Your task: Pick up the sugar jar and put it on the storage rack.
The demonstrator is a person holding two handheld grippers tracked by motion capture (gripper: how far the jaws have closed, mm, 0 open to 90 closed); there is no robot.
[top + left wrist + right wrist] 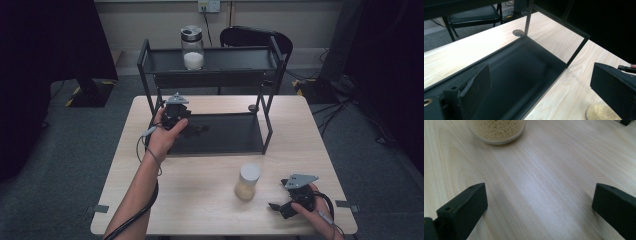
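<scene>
left gripper (187,125): jaws apart over black metal rack (250,145) tray | right gripper (280,205): jaws apart above pale wood-grain table (200,200) | round jar (247,181) of yellow grains: upright, near right gripper

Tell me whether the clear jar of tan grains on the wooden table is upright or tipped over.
Upright: the clear jar of tan grains stands on its base on the wooden table, white lid on top.

grain jar (496,130) cut off by top edge.
</scene>
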